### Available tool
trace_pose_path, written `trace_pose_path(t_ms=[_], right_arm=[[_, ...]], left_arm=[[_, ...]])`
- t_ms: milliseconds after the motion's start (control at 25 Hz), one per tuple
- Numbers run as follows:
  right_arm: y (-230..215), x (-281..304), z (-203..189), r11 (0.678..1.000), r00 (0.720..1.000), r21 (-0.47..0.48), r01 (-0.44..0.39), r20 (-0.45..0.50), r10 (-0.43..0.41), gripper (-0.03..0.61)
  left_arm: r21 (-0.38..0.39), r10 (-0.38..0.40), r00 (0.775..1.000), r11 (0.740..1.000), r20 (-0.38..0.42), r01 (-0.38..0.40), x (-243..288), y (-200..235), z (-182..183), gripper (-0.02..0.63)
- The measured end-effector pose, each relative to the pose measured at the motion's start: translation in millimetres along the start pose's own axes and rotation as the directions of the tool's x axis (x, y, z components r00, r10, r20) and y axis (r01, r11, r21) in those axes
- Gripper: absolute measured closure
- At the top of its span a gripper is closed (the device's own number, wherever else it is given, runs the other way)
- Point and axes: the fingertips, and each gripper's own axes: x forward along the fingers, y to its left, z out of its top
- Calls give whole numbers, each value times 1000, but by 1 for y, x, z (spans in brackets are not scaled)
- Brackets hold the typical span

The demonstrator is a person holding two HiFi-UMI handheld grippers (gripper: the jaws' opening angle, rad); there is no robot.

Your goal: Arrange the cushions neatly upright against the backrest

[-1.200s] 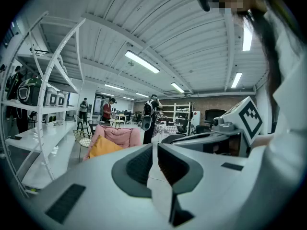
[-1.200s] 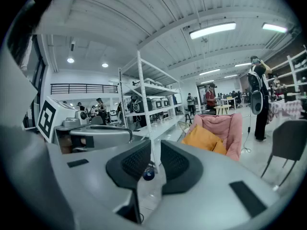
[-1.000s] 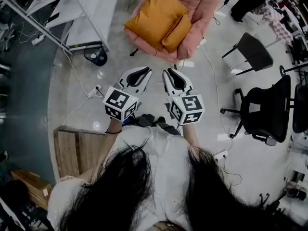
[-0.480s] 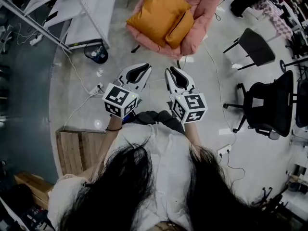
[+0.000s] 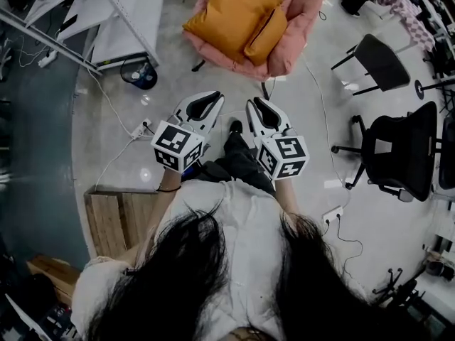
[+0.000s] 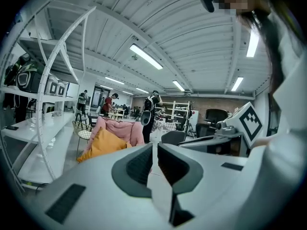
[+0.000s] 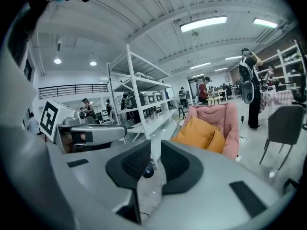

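The pink armchair (image 5: 302, 16) sits at twelve o'clock, well apart from me, and over the last second it has drifted toward the top edge of the head view. My shoe (image 5: 234, 126) has swung out between my two tools. I read that as me walking in, so the arranging has not begun. I count one armchair and two orange cushions. The large cushion (image 5: 231, 13) slumps across the seat. The small cushion (image 5: 266, 35) is at its four o'clock, touching it, and neither looks squarely upright against the backrest. I also count two tools. My left gripper (image 5: 201, 104) at eleven o'clock is clenched on nothing. My right gripper (image 5: 260, 107) at one o'clock is barely parted and empty.
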Motion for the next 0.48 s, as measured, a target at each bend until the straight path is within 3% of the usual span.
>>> trace_pose_path(t_ms=[480], right_arm=[[-73, 88, 36, 1000, 1000, 13, -23, -16, 24, 503]], left_arm=[[-8, 20, 1000, 1000, -15, -20, 95, 70, 28, 571]])
